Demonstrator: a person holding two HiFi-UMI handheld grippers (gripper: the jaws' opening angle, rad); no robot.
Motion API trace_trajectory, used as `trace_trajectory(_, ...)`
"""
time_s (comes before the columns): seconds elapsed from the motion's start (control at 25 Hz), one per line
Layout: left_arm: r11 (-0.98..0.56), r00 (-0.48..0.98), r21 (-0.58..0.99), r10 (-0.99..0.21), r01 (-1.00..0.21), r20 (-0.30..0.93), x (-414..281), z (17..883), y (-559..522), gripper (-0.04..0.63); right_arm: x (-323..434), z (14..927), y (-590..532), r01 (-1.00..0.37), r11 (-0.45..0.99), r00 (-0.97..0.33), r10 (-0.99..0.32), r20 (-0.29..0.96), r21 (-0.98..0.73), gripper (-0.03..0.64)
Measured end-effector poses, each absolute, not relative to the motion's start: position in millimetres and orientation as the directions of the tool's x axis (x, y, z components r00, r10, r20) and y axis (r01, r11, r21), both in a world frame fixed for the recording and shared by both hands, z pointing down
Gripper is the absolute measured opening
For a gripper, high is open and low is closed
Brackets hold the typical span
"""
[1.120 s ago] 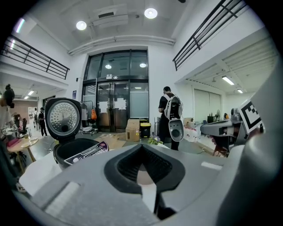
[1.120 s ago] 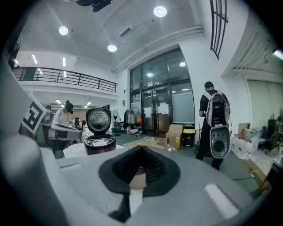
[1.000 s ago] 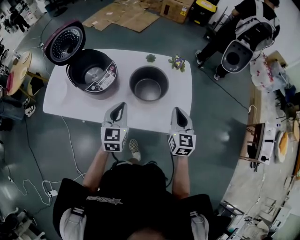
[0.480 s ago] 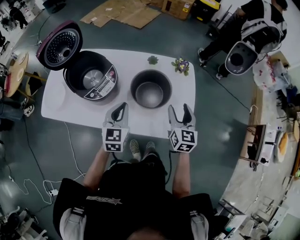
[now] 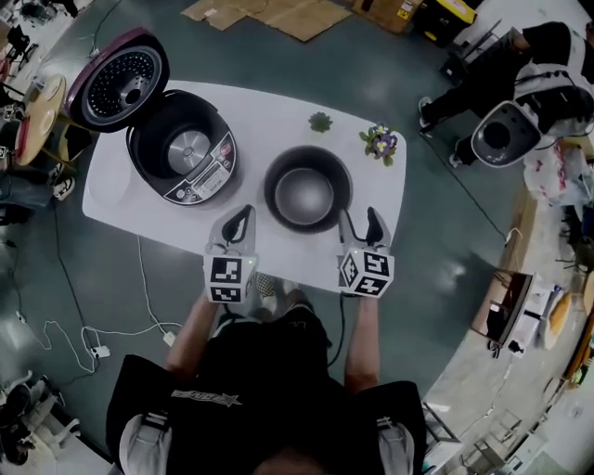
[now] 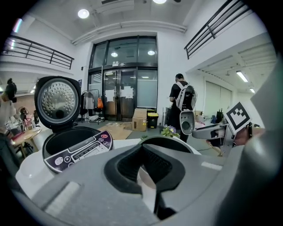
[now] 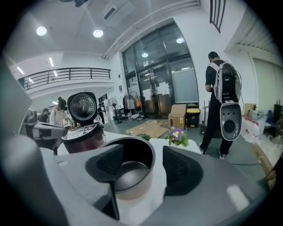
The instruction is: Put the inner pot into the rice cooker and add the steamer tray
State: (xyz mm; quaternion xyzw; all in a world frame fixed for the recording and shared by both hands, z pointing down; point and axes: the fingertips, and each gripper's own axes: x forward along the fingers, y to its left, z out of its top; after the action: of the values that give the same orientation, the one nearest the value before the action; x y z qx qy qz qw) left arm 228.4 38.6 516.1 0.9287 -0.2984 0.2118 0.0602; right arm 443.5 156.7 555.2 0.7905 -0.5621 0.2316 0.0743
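On a white table [image 5: 260,107] stands the open rice cooker [image 5: 181,153] at the left, its perforated lid [image 5: 116,79] tipped back. The dark inner pot [image 5: 308,188] stands on the table to the cooker's right, empty. My left gripper [image 5: 238,223] is shut on nothing, just short of the pot's near left side; the pot's rim [image 6: 170,142] shows past its pads. My right gripper [image 5: 360,223] is open at the pot's near right edge. Its jaws have just been opening and nothing is between them; the pot [image 7: 132,170] lies just beyond them.
Two small potted plants [image 5: 321,121] [image 5: 379,142] stand behind the pot at the table's far edge. A person with a backpack [image 5: 529,65] stands on the floor at the far right. Flattened cardboard [image 5: 297,14] lies beyond the table. A cable [image 5: 139,278] runs off the near left edge.
Both grippers have moved forward and down over the table's near edge towards the inner pot. The right jaws went from shut to open. The left jaws stayed shut.
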Motion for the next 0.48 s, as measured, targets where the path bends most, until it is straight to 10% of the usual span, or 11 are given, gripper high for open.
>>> trace_trajectory(0.48,-0.745,0.634,0.015,-0.557,-0.667,0.537,243,573,15,0.011,467,641,111,-0.945,-0.283,0.119,-0.761,0.638,-0.162,0.272)
